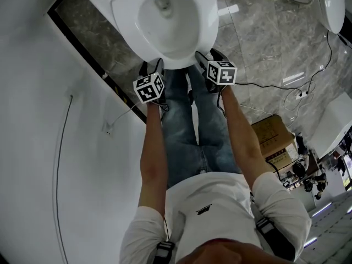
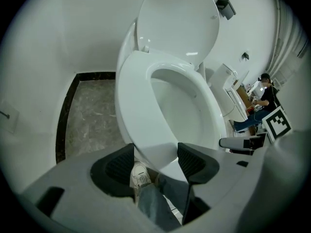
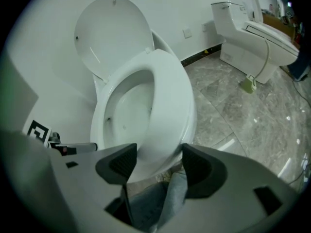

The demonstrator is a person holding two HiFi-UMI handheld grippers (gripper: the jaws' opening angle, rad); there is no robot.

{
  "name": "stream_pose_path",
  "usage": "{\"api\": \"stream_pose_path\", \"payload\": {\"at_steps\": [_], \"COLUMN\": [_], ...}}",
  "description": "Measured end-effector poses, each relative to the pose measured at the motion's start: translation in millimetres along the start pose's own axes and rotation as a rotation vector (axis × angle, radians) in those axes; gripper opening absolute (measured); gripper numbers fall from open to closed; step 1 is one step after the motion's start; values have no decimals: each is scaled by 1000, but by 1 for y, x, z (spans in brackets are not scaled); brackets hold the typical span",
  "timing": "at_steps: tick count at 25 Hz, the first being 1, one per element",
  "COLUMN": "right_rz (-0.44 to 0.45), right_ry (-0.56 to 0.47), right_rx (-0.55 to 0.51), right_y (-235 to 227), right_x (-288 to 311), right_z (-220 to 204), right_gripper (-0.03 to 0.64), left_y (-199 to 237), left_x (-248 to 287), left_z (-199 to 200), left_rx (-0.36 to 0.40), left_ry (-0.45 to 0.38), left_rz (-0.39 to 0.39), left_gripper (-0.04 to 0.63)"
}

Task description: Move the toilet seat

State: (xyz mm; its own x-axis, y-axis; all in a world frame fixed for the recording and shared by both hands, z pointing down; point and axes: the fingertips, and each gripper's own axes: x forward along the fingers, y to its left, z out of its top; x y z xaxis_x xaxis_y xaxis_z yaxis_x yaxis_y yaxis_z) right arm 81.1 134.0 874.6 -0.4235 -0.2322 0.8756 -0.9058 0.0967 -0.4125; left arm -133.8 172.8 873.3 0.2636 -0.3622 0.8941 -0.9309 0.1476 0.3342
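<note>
Left gripper (image 1: 152, 67) and right gripper (image 1: 210, 58), two, each wide open at one toilet seat (image 1: 206, 18); one lid (image 2: 177, 21) upright.

Head view from high above, facing steeply down, toilet seat (image 1: 209, 23) at top centre of frame, left gripper view low and close at the seat's front edge, facing the raised lid (image 2: 177, 23), right gripper view likewise from the opposite side, all three sharing the seat

- The left gripper (image 2: 155, 160) has its jaws wide apart, astride the toilet seat (image 1: 207, 21) front edge, pads not pressing.
- The right gripper (image 3: 158, 165) is spread likewise, astride the same front edge.
- Both bare forearms (image 1: 153, 147) reach straight toward the seat.
</note>
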Motion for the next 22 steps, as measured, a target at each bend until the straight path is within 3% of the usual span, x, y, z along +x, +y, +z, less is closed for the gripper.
{"api": "stream_pose_path", "payload": {"at_steps": [22], "right_rz": [-19], "right_ry": [-65], "right_rx": [-74], "right_y": [20], "right_x": [-43], "right_z": [10], "right_gripper": [275], "left_y": [-13], "left_x": [-37], "left_z": [13], "left_rx": [13], "left_ry": [-64], "left_rz": [8], "left_gripper": [291]}}
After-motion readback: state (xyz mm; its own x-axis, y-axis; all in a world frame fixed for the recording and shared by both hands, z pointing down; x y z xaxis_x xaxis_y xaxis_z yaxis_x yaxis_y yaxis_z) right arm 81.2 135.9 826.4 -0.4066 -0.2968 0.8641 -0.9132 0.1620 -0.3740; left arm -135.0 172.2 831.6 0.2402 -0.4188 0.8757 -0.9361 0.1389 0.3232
